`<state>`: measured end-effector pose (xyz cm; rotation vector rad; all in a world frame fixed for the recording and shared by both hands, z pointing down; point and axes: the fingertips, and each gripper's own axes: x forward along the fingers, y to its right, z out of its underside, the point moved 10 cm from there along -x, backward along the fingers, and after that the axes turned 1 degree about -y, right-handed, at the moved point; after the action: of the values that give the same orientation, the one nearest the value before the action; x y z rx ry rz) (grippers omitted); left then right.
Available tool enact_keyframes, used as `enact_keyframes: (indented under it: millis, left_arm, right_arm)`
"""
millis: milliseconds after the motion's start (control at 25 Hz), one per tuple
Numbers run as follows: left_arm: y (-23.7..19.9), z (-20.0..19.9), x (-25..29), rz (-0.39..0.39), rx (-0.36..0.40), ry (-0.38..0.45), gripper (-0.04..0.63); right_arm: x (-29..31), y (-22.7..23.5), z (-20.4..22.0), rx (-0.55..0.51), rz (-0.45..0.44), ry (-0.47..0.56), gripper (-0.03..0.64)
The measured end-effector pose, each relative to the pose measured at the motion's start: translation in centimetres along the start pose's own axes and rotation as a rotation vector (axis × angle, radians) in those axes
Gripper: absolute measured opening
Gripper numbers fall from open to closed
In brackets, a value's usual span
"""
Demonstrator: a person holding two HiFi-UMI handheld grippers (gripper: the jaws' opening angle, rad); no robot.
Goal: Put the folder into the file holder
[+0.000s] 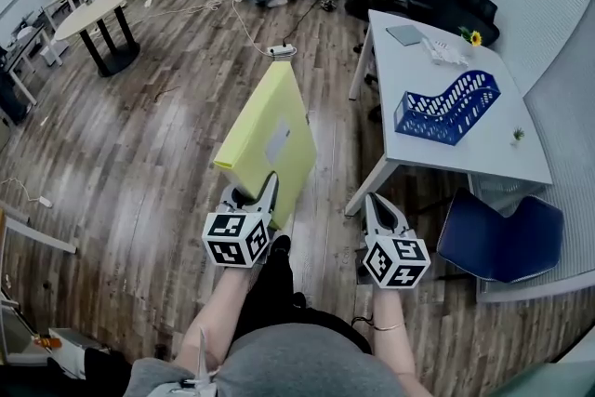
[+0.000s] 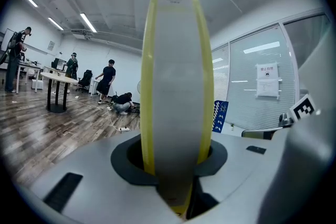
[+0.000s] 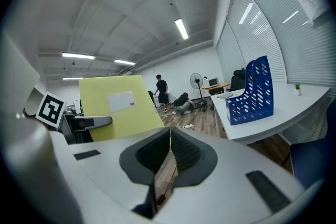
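Note:
A yellow folder with a white label stands on edge in front of me, tilted away, over the wooden floor. My left gripper is shut on its near lower edge. In the left gripper view the folder's spine fills the middle between the jaws. The blue perforated file holder stands on the white table to the right, apart from both grippers. My right gripper hangs to the right of the folder, shut with nothing in it. The right gripper view shows the right gripper, the folder at left and the file holder at right.
A blue chair stands at the table's near side. A grey pad and a small plant lie on the table. A power strip and cables lie on the floor. A round table and people are at the back.

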<state>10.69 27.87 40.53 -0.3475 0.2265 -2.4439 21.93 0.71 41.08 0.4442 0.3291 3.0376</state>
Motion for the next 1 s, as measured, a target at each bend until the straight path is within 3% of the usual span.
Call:
enact_keyframes:
  millis: [440,1000]
  left_arm:
    - [-5.2,-2.9,11.7,0.09,-0.014,-0.019,0.146]
    - [-9.1,-7.4,26.8,0.292,0.001,-0.062,0.145]
  right_arm:
    - [9.8,3.2,-3.5,0.032,0.103,0.008,0.011]
    - [17.5,7.2,-6.6,0.137,0.354,0.024,0.011]
